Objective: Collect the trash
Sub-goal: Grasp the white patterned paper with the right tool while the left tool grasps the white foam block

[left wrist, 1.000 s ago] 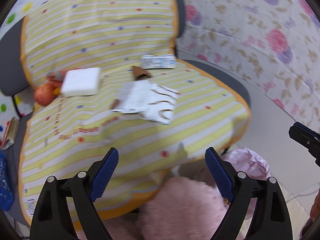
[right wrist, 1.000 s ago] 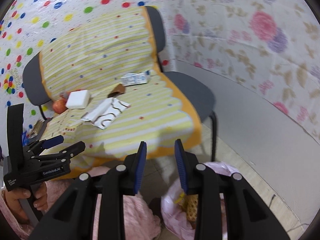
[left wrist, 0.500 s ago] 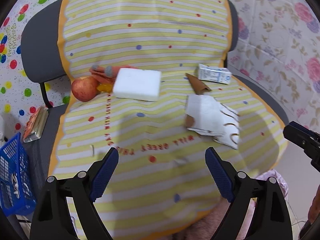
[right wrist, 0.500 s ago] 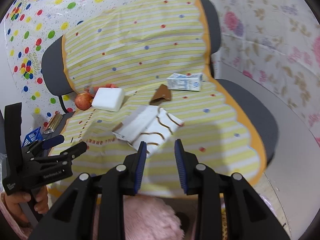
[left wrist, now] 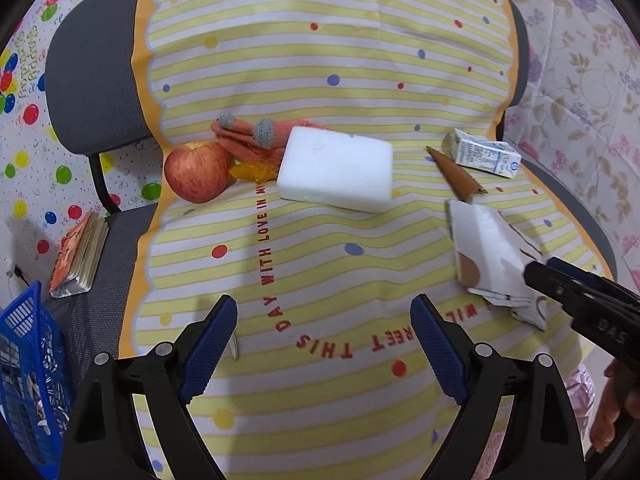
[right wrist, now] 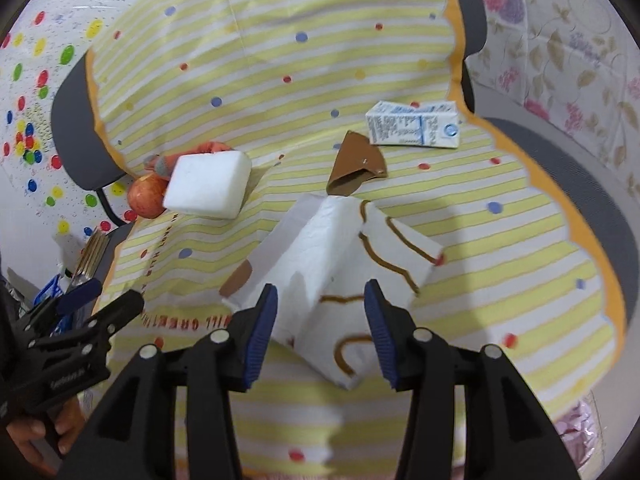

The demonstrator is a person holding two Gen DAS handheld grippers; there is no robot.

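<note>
Paper-thin and crumpled, the white wrapper (right wrist: 320, 264) at frame centre should lift lightly; the empty right claw (right wrist: 320, 328), opening, straddles its near edge.

yellow-striped dotted cloth (left wrist: 320, 264), red apple (left wrist: 196, 170)

Left gripper (left wrist: 323, 344) wide, right gripper (right wrist: 321, 322) (jaws opening)

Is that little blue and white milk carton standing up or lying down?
Lying down: the milk carton rests flat on its long side on the striped cloth.
</note>
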